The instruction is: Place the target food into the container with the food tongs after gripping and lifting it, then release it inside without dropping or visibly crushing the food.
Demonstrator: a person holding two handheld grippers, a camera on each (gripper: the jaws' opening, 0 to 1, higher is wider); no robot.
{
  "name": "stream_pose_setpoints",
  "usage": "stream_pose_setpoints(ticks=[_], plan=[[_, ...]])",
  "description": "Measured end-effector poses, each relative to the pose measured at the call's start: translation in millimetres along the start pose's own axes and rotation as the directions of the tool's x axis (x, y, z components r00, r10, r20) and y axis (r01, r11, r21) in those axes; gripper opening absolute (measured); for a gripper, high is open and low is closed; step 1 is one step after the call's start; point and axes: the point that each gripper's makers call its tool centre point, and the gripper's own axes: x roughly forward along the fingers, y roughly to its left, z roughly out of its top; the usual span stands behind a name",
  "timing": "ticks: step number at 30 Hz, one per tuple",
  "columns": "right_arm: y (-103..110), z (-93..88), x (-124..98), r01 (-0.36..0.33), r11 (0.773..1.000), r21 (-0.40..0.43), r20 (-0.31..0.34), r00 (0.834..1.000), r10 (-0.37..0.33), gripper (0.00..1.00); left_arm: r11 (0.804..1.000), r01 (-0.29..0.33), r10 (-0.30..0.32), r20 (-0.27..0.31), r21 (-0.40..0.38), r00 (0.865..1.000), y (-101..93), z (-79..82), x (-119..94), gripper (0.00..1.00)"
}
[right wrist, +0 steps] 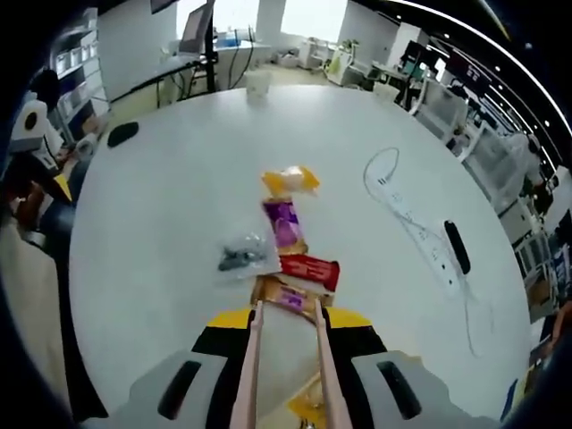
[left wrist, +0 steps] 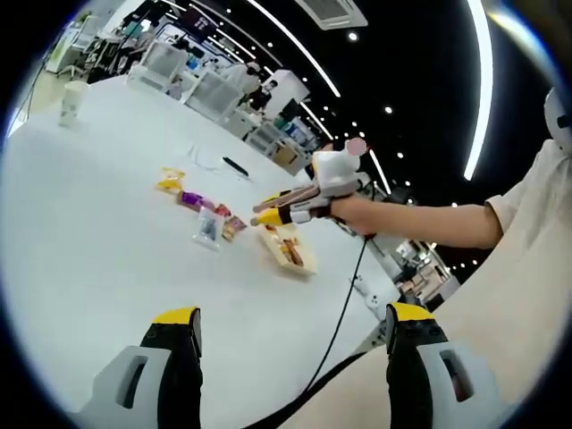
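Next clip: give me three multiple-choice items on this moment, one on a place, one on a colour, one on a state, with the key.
1. Where does the purple packet lie?
A. between the yellow packet and the red packet
B. beside the white cup
C. inside the container

2. What colour are the gripper jaw tips?
A. red
B. yellow
C. green

3. How does the left gripper stand?
A. shut on a packet
B. shut on the tongs
C. open

Key: 1 A, the three packets lie in a row; 2 B, yellow caps top the jaws in both views; 3 C, jaws wide apart, nothing between.
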Motion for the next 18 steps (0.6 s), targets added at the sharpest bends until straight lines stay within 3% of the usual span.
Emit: stream_pose_setpoints(ticks=[18], plan=[[3, 4.2, 19, -0.04, 0.998, -0.038, -0.025, 0.999, 0.039, 0.29, 1.0, -0.016, 0.016, 0.007, -0.023, 1.0, 6.8, -0.1, -4, 0.86]])
